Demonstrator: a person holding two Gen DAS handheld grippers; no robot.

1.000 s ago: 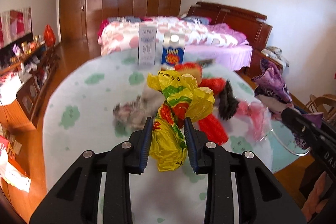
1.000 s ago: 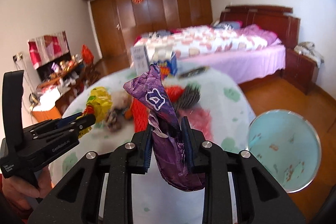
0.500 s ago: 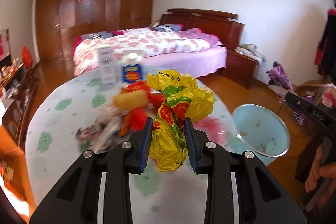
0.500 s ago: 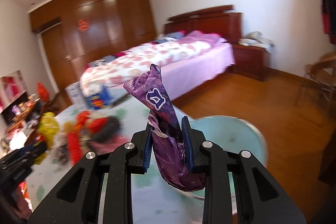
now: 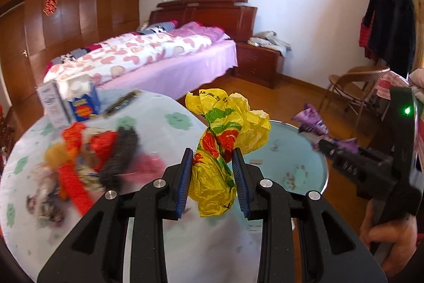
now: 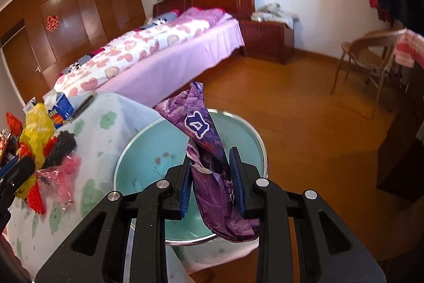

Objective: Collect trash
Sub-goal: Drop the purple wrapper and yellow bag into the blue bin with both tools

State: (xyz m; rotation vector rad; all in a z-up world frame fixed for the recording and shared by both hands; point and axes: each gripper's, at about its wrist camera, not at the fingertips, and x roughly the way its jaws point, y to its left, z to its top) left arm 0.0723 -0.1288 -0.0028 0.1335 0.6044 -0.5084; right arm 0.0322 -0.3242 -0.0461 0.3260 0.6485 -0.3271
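Purple wrapper [image 6: 212, 158], long axis upright, is pinched in your right hand-held gripper [image 6: 212, 181] directly over the teal bin [image 6: 148, 150] at lower centre, nearer than your left hand-held gripper [image 5: 213, 178], which clamps the yellow bag [image 5: 220, 150] beside the rim

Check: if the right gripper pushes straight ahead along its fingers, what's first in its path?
Probably the inside of the round teal basin. The right gripper, shut on the crumpled purple wrapper, points into it. Depth is unclear, so it might overshoot to the wooden floor.

yellow wrapper [image 5: 220, 150] — crumpled, upright | purple wrapper [image 6: 212, 161] — crumpled, above teal bin [image 6: 148, 150]
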